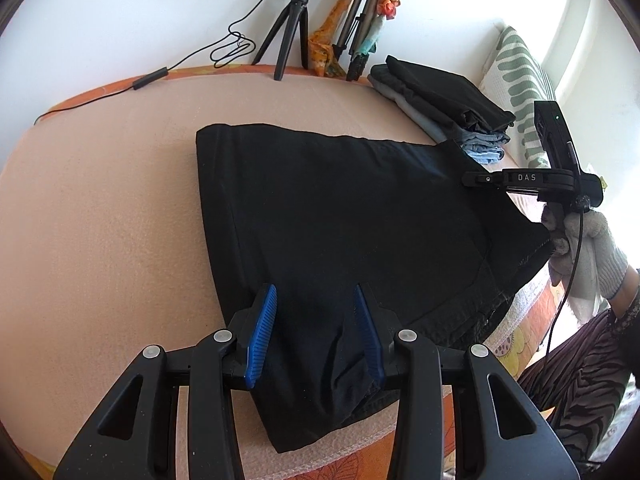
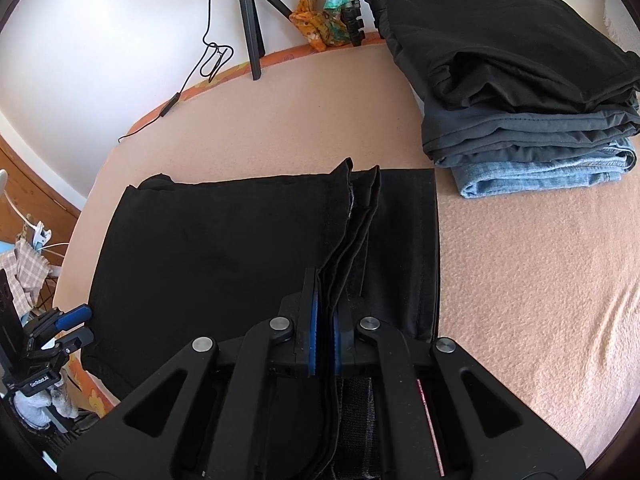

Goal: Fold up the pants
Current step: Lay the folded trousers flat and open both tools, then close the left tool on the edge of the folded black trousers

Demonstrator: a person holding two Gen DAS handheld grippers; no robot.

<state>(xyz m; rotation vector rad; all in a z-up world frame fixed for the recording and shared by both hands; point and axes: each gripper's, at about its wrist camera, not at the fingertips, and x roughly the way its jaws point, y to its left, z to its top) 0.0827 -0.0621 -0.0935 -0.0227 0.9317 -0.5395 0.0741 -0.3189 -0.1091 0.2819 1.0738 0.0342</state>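
Black pants (image 1: 340,220) spread on peach blanket (image 1: 100,220); folded stack (image 2: 520,92) beyond.

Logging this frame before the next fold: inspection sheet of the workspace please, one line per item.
Surface: peach blanket over a bed, smooth, slight wrinkles on the right.
Job's things: black pants lying partly folded, flat on the blanket.
Clutter: stack of folded clothes, dark items on top, blue jeans at the bottom, apart from the pants.
Grippers: right gripper shut on a raised fold of the pants; left gripper straddles a bunched end of the pants, contact unclear.
Cables: thin black cable trailing along the blanket's far edge.
Surroundings: white wall, tripod, patterned pillow.
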